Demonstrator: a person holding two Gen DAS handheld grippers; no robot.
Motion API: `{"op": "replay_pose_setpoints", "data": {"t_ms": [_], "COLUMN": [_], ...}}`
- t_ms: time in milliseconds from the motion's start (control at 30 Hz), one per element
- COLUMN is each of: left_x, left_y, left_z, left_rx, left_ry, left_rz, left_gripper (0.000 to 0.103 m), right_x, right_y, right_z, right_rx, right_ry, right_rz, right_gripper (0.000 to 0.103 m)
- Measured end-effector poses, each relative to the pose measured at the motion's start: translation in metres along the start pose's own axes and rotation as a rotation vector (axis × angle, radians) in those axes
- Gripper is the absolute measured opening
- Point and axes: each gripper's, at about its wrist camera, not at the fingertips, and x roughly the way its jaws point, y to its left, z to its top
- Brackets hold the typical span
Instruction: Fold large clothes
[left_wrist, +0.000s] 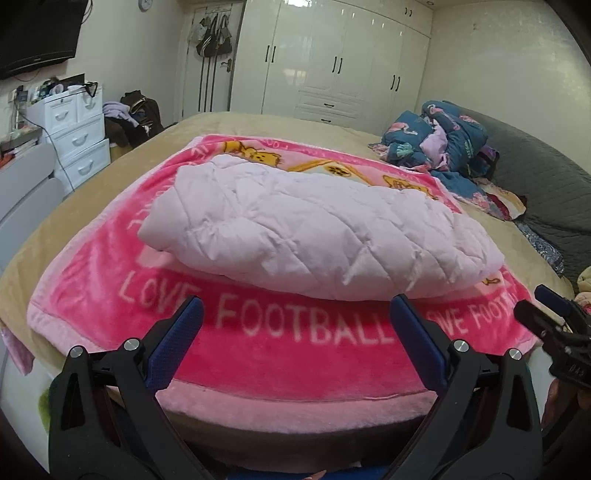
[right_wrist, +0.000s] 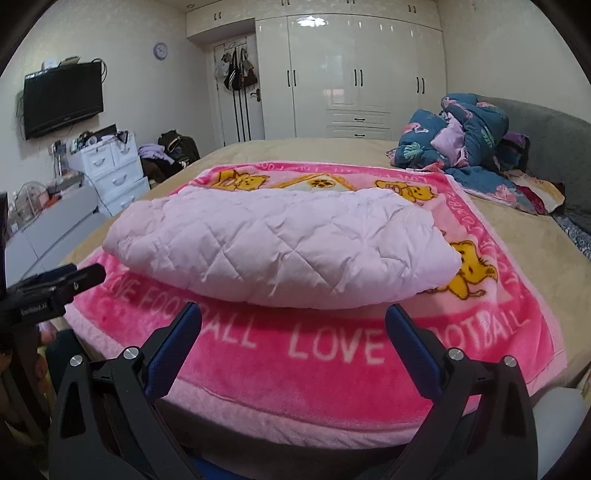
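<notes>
While my left gripper (left_wrist: 295, 314) and right gripper (right_wrist: 293, 321) hang spread and empty, the quilted garment (left_wrist: 314, 236) lies folded on the pink blanket (left_wrist: 258, 354); little looks left.

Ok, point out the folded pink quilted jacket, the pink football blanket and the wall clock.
folded pink quilted jacket (left_wrist: 314, 236), left wrist view, middle of top.
pink football blanket (left_wrist: 295, 365), left wrist view, near band.
wall clock (right_wrist: 160, 50), right wrist view, face.
</notes>
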Motion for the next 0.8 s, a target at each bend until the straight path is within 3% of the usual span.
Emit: {"op": "replay_pose_setpoints", "data": {"t_ms": [800], "left_x": [-0.002], "left_y": [-0.013], "left_z": [-0.001], "left_rx": [0.058], "left_ry": [0.000], "left_rz": [0.029], "left_gripper": [0.094], "right_x": [0.001], "right_y": [-0.005], "right_z": [-0.004], "right_rx": [0.046], "right_ry": [0.024], "right_rz": [0.023], "right_gripper": [0.099]}}
